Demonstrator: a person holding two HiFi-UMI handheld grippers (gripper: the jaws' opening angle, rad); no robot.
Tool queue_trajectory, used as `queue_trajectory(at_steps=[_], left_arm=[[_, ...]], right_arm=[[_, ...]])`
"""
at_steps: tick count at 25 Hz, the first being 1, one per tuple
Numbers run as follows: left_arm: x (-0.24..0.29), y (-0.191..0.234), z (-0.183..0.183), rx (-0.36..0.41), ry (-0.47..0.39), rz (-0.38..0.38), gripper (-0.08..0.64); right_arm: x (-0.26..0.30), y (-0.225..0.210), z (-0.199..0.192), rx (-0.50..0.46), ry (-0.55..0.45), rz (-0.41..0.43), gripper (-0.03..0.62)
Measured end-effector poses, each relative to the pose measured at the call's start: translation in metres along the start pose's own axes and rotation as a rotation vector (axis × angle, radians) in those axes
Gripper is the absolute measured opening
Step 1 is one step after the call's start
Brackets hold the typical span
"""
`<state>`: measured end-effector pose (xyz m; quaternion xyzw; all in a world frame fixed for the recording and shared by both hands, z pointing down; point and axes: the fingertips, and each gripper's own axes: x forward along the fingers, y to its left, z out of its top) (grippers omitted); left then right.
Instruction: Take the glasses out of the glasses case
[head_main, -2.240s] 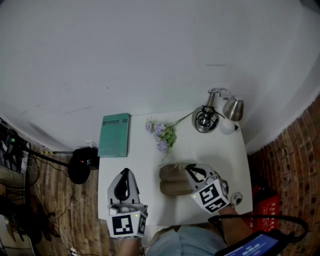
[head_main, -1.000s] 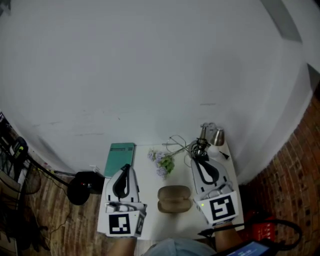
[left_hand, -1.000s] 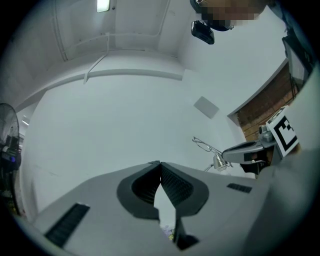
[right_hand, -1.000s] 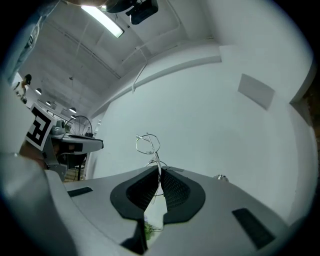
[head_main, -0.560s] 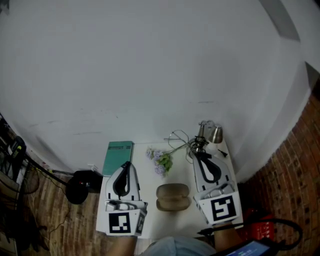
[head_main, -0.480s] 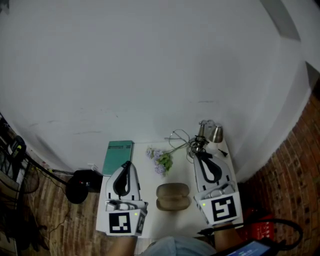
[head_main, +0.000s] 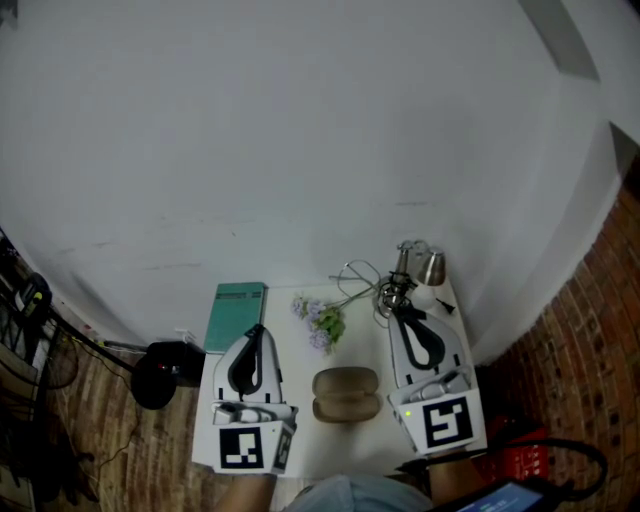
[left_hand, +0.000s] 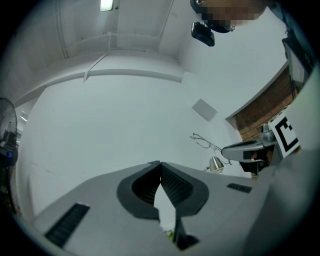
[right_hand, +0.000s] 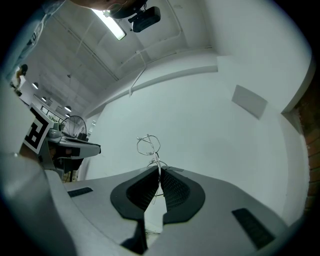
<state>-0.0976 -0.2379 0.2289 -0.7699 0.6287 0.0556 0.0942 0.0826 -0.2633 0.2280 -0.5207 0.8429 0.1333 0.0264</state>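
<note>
Glasses (right_hand: 148, 145): one thin wire arm runs in between the right gripper (right_hand: 160, 173) jaws, its lower end hidden there. Head view: frame too thin to read, lamp (head_main: 432, 268) base behind gripper tip. Glasses case (head_main: 346, 394) open or closed, cannot tell. Blue screen (head_main: 500, 497) cut off at bottom edge.

Wire-framed glasses (head_main: 356, 276) aloft, clear of open brown case (head_main: 346, 394)

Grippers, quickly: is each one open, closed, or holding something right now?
Left gripper: closed, fingers together, nothing between them.
Right gripper: closed, fingers pinching the thin wire glasses.
</note>
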Motion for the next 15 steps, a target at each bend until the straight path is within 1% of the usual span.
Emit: queue_trajectory(at_steps=[15], left_arm=[[0.0006,0.0006,-0.0029,0.002,0.003,0.002,0.006]], right_arm=[[-0.0007,-0.0016,-0.0031,-0.004,0.004,-0.002,0.032]])
